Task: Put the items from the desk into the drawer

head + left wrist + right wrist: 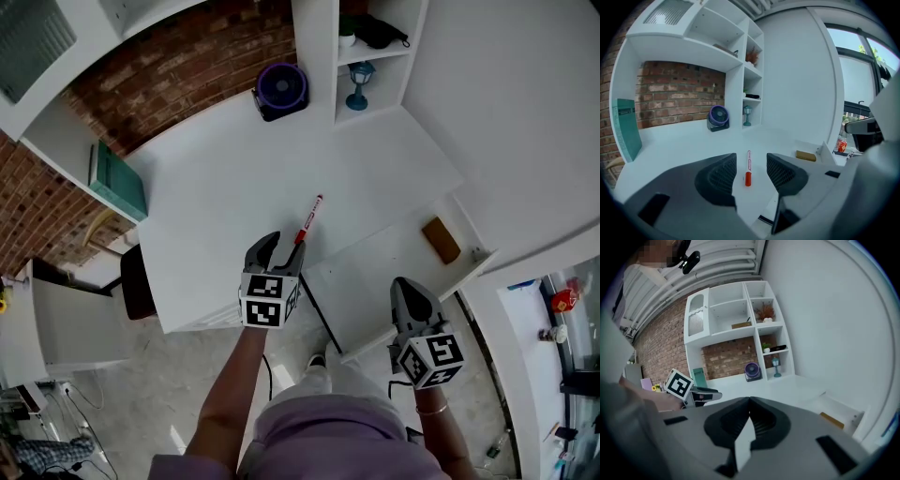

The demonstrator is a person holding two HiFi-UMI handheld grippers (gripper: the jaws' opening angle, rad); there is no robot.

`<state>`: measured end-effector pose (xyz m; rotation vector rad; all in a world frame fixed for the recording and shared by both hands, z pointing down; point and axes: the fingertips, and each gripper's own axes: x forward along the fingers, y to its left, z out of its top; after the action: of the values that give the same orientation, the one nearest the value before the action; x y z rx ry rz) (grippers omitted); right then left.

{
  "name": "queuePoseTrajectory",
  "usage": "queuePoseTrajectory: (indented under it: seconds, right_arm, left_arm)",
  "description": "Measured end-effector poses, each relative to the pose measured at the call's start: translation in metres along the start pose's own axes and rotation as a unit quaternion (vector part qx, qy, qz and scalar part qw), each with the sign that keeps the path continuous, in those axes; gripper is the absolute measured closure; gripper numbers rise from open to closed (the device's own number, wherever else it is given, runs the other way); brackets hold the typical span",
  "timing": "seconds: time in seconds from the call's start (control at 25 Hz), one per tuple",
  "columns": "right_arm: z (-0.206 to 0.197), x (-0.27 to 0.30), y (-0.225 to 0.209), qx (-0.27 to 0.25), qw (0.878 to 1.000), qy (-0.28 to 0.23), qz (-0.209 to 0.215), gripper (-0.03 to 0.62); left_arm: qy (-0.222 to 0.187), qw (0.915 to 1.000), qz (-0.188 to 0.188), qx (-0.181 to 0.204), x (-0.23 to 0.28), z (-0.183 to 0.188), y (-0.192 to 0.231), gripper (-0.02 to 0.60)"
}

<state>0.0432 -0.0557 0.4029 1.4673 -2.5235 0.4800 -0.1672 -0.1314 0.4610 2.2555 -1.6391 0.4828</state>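
1. Marker (309, 220) is lying on the desk (216, 197), twelve o'clock of my left gripper (283, 246), jaws parted.
2. Right gripper (410, 291) is hanging closed, empty.
3. Brown block (441, 240) is sitting in the drawer (375, 272); marker remaining.

We see a smooth, matt white tabletop (225, 187) against a rough brick wall (187, 56). The marker (308, 220) looks like glossy plastic. The pads (723, 176) of the left hand-held gripper (751, 160) are dark, matt and finely ribbed.
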Motion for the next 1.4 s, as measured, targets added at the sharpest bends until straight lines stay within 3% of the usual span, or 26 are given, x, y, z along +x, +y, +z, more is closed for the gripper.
queuePoseTrajectory:
  seconds: [0.28, 0.68, 1.4]
  right_arm:
    - [-0.008, 0.008, -0.008, 0.008, 1.000, 0.013, -0.001, 0.589]
    - [-0.010, 0.018, -0.025, 0.015, 1.000, 0.019, -0.011, 0.589]
    - [-0.017, 0.021, -0.046, 0.030, 0.999, 0.033, -0.025, 0.591]
  left_arm:
    - [0.034, 0.9994, 0.001, 0.003, 0.036, -0.014, 0.005, 0.394]
    - [0.078, 0.9962, -0.010, 0.035, 0.082, -0.030, 0.004, 0.401]
    - [0.144, 0.9878, -0.007, 0.059, 0.131, -0.046, 0.005, 0.430]
